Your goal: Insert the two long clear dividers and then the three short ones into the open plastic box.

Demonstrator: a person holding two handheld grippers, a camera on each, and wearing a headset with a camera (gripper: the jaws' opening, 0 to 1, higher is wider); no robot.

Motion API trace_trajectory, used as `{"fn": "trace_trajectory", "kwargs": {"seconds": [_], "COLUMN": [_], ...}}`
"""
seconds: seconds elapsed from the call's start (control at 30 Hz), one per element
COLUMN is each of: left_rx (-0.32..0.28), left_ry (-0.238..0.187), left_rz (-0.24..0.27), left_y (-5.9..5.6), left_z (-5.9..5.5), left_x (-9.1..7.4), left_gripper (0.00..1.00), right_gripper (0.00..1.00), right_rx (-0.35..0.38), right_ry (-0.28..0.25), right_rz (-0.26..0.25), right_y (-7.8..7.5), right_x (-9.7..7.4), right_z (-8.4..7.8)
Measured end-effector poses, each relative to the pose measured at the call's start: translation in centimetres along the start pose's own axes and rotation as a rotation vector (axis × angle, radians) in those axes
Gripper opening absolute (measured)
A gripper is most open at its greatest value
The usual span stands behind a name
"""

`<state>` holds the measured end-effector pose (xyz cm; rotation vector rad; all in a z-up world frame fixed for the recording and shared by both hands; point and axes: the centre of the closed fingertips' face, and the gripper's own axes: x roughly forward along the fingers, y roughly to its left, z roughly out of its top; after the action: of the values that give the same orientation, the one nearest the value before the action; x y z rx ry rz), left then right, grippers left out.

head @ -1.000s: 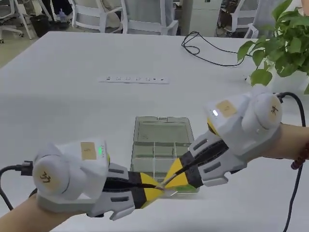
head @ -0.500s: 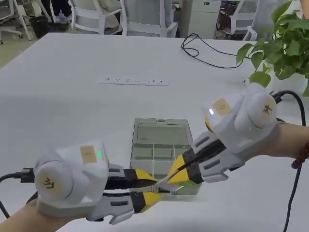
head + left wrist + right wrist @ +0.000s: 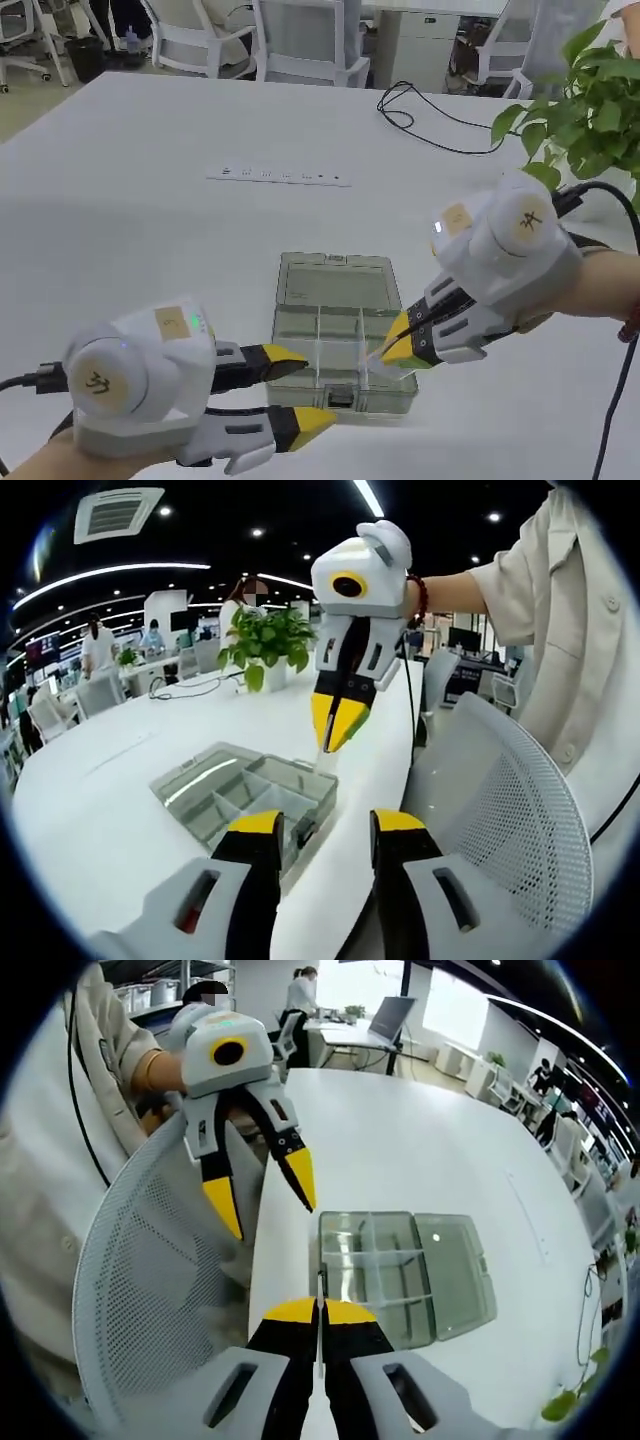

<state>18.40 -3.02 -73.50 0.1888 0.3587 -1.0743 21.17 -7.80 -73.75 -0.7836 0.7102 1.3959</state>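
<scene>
The clear plastic box (image 3: 332, 292) lies open on the white table, lid flat at the far side, with dividers standing in its tray (image 3: 385, 1260). My right gripper (image 3: 393, 350) hangs over the tray's front right corner, shut on a small clear divider (image 3: 320, 1282) held edge-on. That divider pokes down from its yellow tips (image 3: 330, 735) toward the box (image 3: 240, 785). My left gripper (image 3: 300, 390) is low at the front left of the box, open with nothing between its fingers (image 3: 255, 825). The left gripper (image 3: 260, 1185) shows spread wide.
A white power strip (image 3: 280, 177) lies farther back on the table, a black cable (image 3: 420, 105) beyond it. A leafy plant (image 3: 590, 100) stands at the right. Office chairs line the far edge; a grey mesh chair (image 3: 510, 810) sits just off the near edge.
The left gripper has opened and drawn back to the left, off the divider both grippers met at. The right gripper has kept the divider and lifted toward the box's right side.
</scene>
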Motion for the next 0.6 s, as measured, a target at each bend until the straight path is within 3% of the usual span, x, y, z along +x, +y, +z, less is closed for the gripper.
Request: {"fn": "trace_trajectory", "kwargs": {"seconds": [0.1, 0.3, 0.4, 0.6], "left_rx": [-0.031, -0.086, -0.112, -0.120], "left_ry": [-0.011, -0.042, -0.057, -0.036], "left_rz": [0.024, 0.057, 0.069, 0.092], "left_y": [0.5, 1.3, 1.7, 2.2], "left_z": [0.0, 0.3, 0.4, -0.1], "left_x": [-0.1, -0.4, -0.5, -0.5], "left_gripper": [0.43, 0.51, 0.55, 0.63], "right_gripper": [0.02, 0.02, 0.02, 0.02], "right_rx": [-0.004, -0.013, -0.010, -0.038], "right_ry": [0.054, 0.119, 0.178, 0.254], "right_rz": [-0.006, -0.011, -0.008, -0.008], "right_y": [-0.6, -1.5, -2.1, -2.9], "right_x": [0.1, 0.5, 0.8, 1.3], "right_z": [-0.5, -0.9, -1.3, -1.8]}}
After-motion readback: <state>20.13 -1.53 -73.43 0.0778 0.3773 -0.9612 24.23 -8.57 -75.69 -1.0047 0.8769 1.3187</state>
